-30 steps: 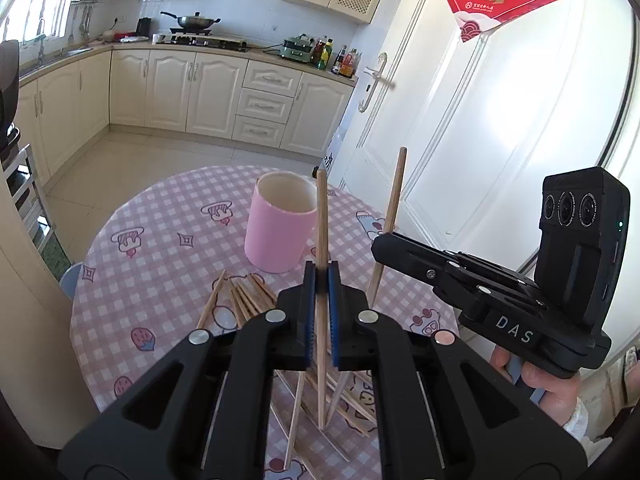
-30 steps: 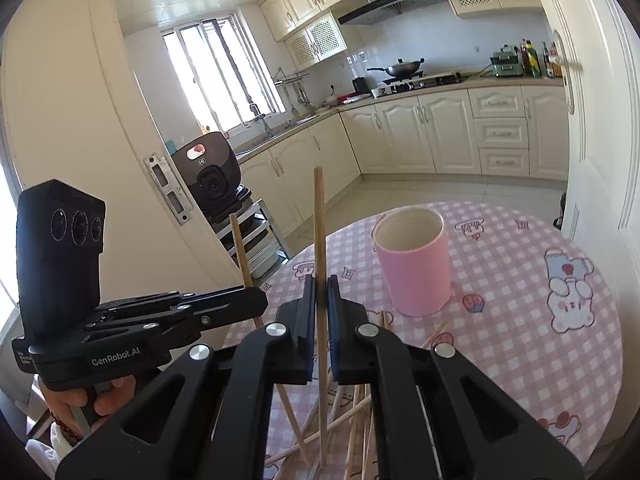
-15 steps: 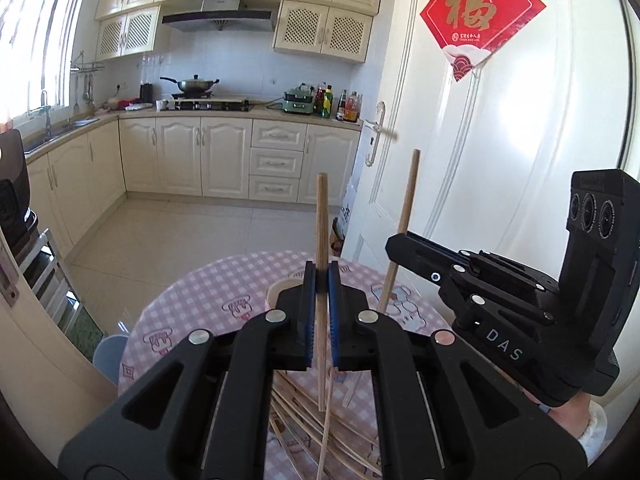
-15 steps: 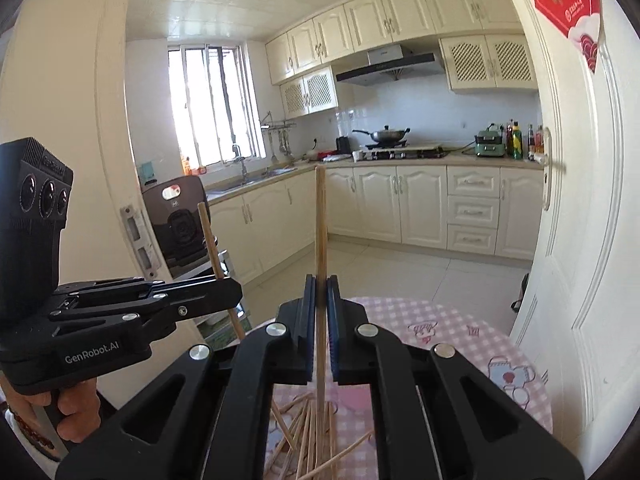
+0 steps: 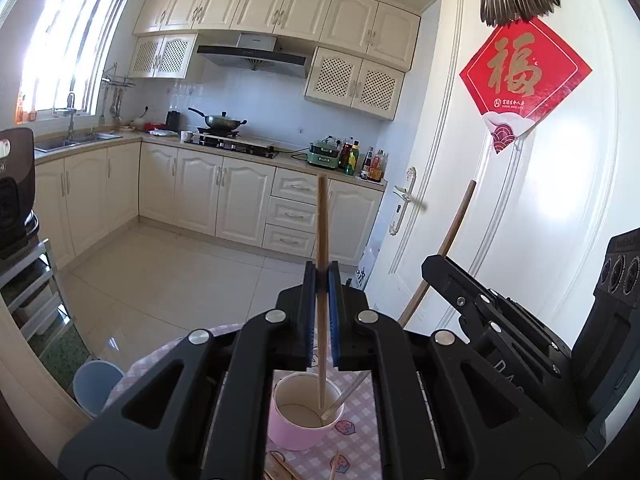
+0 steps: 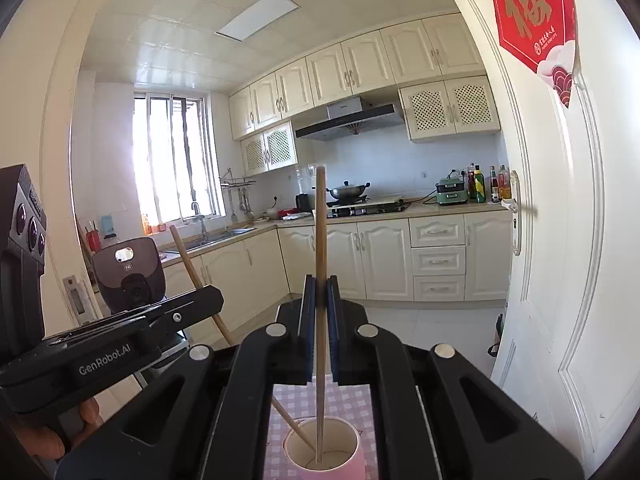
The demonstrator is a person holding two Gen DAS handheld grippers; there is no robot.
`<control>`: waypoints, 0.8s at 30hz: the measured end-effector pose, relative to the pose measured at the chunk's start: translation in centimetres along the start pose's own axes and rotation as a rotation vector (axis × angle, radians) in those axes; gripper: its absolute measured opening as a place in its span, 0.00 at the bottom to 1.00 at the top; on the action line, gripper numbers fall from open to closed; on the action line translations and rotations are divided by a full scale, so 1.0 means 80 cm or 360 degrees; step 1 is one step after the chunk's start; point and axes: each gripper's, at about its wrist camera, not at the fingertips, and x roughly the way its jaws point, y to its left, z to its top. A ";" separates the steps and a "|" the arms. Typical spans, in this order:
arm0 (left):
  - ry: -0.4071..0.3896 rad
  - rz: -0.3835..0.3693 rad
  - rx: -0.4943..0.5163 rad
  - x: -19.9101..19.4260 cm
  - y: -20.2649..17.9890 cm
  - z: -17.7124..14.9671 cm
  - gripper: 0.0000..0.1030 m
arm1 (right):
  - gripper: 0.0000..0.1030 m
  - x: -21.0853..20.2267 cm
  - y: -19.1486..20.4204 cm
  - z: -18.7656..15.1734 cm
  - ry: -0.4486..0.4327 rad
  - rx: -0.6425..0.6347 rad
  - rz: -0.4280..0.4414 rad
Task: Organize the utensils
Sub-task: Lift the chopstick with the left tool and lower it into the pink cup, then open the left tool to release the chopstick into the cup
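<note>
- My left claw point(image 5: 322, 276) is clenched on a wooden chopstick point(image 5: 322, 216), which stands upright between the blue pads
- That chopstick's lower tip hangs inside the mouth of the pink cup point(image 5: 306, 426), toward the cup's 3 o'clock side in the left wrist view; I cannot tell whether the tip touches the cup floor
- My right claw point(image 6: 321, 280) is likewise clenched on a second chopstick point(image 6: 320, 220), held upright, with its lower end down inside the same cup point(image 6: 322, 446)
- In the right wrist view the left-held stick point(image 6: 192, 268) enters the cup rim from 10 o'clock at a slant; the two sticks lie near each other in the cup, contact not determinable
- In the left wrist view the right claw's body point(image 5: 500, 328) sits at 3 o'clock, its stick point(image 5: 448, 240) leaning toward 1 o'clock
- The cup stands on the surface with the pink checked cloth point(image 5: 362, 420); loose chopsticks point(image 5: 280, 466) lie on the cloth at 6 o'clock of the cup
- Part of a hand point(image 6: 60, 436) grips the left unit's handle at 8 o'clock in the right wrist view
- Background: cream kitchen cabinets point(image 5: 224, 192), white door point(image 5: 520, 216) with red decoration point(image 5: 520, 76)
</note>
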 end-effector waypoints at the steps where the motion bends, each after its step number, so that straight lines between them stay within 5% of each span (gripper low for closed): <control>1: 0.0013 0.0009 -0.0005 0.005 0.004 -0.005 0.06 | 0.04 0.004 -0.002 -0.005 0.0011 0.0000 0.0005; 22: 0.0300 0.0069 -0.0007 0.049 0.032 -0.079 0.07 | 0.05 0.039 -0.020 -0.084 0.0307 0.0053 0.0019; 23: 0.0313 0.0072 -0.0014 0.049 0.032 -0.081 0.13 | 0.06 0.039 -0.020 -0.086 0.0317 0.0059 0.0022; 24: 0.0323 0.0076 -0.0018 0.048 0.033 -0.082 0.30 | 0.07 0.038 -0.020 -0.087 0.0323 0.0063 0.0018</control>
